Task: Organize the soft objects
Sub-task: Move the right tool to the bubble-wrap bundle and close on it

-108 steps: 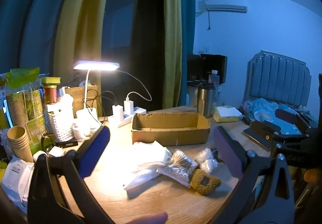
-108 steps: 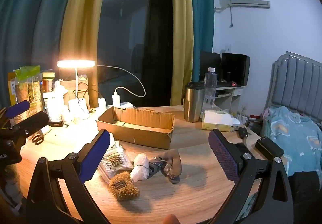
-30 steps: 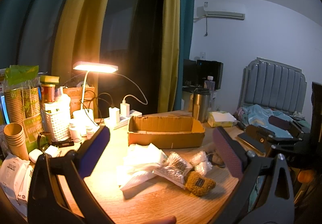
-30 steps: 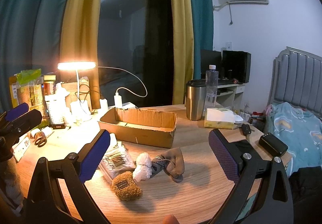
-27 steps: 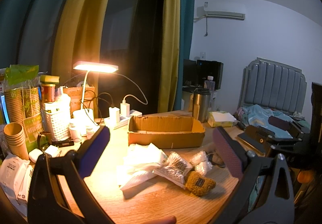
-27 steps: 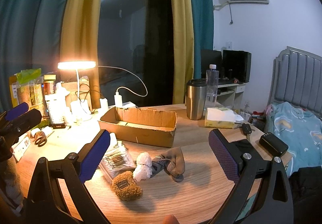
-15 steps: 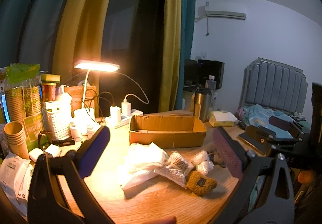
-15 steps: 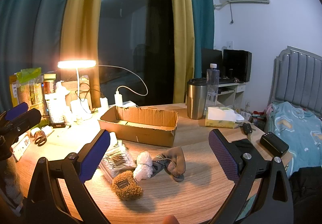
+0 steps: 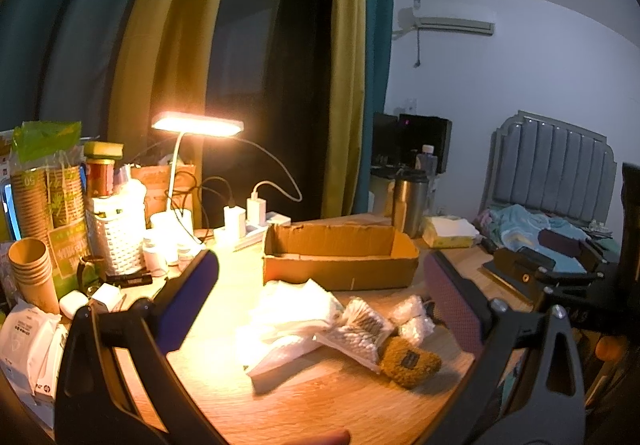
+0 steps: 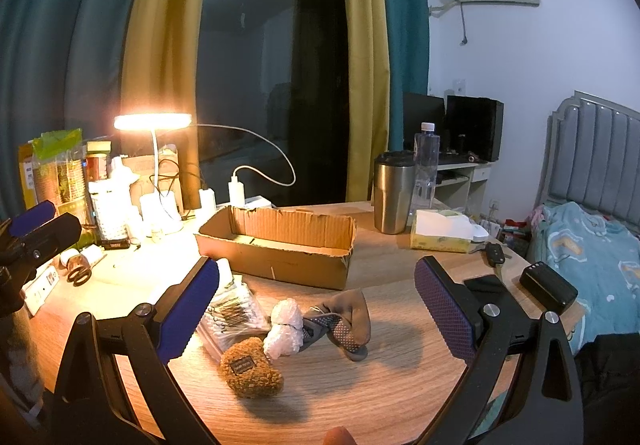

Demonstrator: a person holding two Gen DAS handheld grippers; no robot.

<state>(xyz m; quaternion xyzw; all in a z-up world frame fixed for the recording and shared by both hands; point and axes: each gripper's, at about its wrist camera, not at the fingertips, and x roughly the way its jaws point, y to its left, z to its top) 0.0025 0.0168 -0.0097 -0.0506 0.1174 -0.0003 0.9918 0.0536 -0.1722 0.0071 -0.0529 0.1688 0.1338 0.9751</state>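
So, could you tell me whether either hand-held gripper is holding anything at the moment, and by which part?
Nothing is held. The left hand-held gripper and the right hand-held gripper are both open above the table; the soft things lie loose on it.

Spread fingers (image 10: 188,309), brown plush pouch (image 10: 251,368), grey sock (image 10: 347,319), cardboard box (image 10: 276,245)

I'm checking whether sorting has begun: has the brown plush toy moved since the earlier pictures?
No. The brown plush toy lies in the same spot against the white bubble wrap, in front of the cardboard box, untouched.
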